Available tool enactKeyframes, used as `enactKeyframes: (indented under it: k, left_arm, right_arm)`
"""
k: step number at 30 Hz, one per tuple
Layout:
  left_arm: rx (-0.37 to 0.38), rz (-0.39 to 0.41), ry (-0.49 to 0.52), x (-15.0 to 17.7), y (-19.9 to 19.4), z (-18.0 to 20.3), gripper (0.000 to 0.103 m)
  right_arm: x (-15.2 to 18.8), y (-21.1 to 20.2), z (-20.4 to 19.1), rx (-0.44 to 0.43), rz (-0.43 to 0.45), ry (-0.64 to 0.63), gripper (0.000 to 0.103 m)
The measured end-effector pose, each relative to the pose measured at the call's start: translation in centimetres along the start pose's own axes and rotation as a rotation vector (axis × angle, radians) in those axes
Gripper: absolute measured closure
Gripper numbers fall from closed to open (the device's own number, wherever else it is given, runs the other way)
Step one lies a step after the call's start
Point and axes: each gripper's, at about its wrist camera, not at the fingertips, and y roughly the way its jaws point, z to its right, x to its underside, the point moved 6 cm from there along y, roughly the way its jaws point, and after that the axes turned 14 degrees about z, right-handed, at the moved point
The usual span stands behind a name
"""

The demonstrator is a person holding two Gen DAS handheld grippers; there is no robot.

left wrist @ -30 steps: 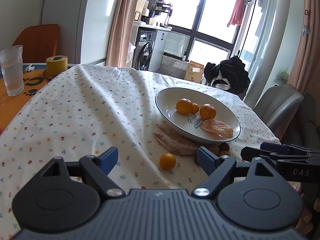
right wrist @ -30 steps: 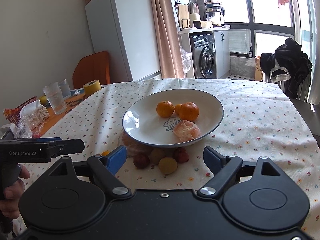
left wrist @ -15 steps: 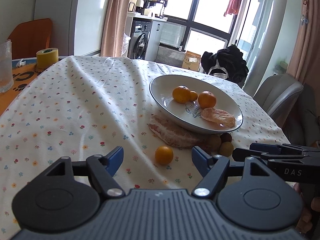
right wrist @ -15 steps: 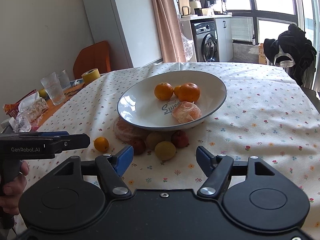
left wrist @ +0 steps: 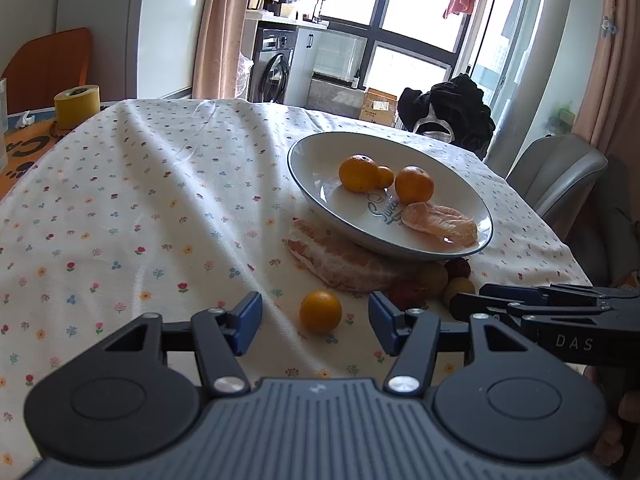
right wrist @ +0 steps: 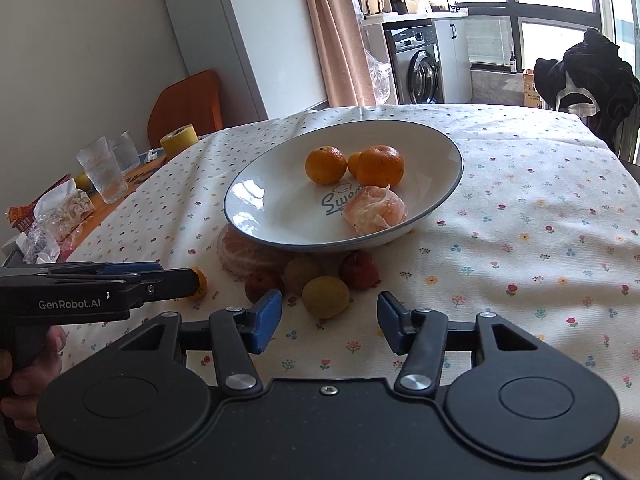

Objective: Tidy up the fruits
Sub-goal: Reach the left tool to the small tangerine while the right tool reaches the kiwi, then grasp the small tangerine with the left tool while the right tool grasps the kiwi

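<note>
Two grippers closing, nothing gripped yet — left (left wrist: 314,322) framed the kumquat (left wrist: 320,311), right (right wrist: 326,322) the yellow fruit (right wrist: 325,296); next, pinch gently.

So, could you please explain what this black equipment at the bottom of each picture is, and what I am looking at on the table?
There is no robot here: a person holds a two-finger gripper in each hand, and each picture comes from a camera on one gripper, looking forward along its blue-padded fingers. The left gripper frames a small orange lying on the flowered tablecloth. The right gripper frames a yellowish fruit in a little cluster of small fruits. Both sets of jaws are closing, but neither's pads press on its fruit yet, so nothing is held. Each gripper also appears at the edge of the other's picture. Behind them a white plate holds three oranges and a peeled one; another peeled fruit lies on the cloth against the plate.
</note>
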Motion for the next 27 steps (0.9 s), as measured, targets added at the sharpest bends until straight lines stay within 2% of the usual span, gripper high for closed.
enactKeyframes:
  k: [8, 11, 13, 14, 15, 27]
  left_arm:
    - [0.006, -0.008, 0.013, 0.1, 0.5, 0.6, 0.051]
    - [0.001, -0.021, 0.014, 0.3, 0.7, 0.6, 0.065]
    - [-0.008, -0.027, 0.007, 0.3, 0.7, 0.4, 0.081]
    - [-0.007, -0.026, 0.003, 0.2, 0.5, 0.3, 0.081]
    - [-0.004, -0.023, 0.000, 0.1, 0.4, 0.2, 0.081]
    - [0.011, 0.007, 0.001, -0.5, -1.4, 1.0, 0.082]
  right_arm:
    - [0.1, 0.6, 0.0, -0.013, -0.011, 0.002, 0.057]
    - [0.1, 0.8, -0.2, -0.019, -0.011, 0.002, 0.058]
    - [0.1, 0.9, -0.2, -0.021, -0.011, -0.001, 0.067]
    - [0.2, 0.9, -0.3, -0.018, -0.013, -0.003, 0.076]
    - [0.1, 1.0, -0.2, -0.019, -0.015, -0.002, 0.077]
    - [-0.5, -0.7, -0.7, -0.032, 0.018, -0.014, 0.078]
